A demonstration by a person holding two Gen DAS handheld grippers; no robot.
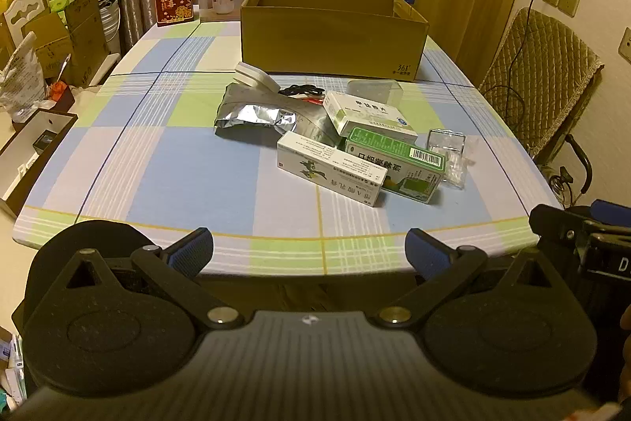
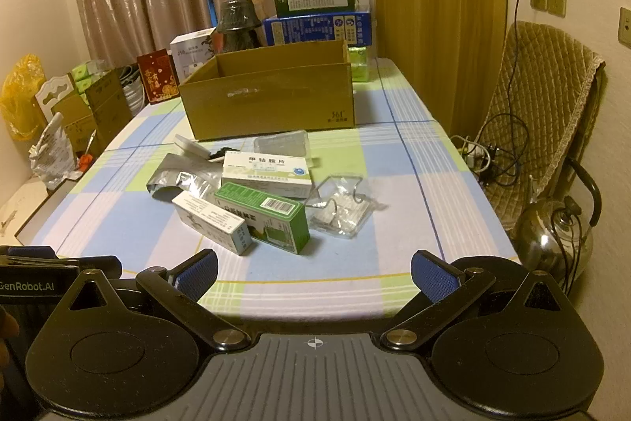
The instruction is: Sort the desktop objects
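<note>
Both your left gripper (image 1: 309, 247) and right gripper (image 2: 314, 273) gape empty; the light, stiff green box (image 2: 263, 216) at 12 o'clock pinches best across its long sides.

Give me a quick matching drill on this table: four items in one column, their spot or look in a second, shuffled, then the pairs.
Items
1. cardboard box
2. green medicine box
3. foil pouch
4. clear plastic packet

Descriptions
A. crumpled, silver, left side of the pile
B. open-topped, behind the pile
C. see-through, right edge of the pile
D. barcode on its top face

Pairs: 1-B, 2-D, 3-A, 4-C
</note>
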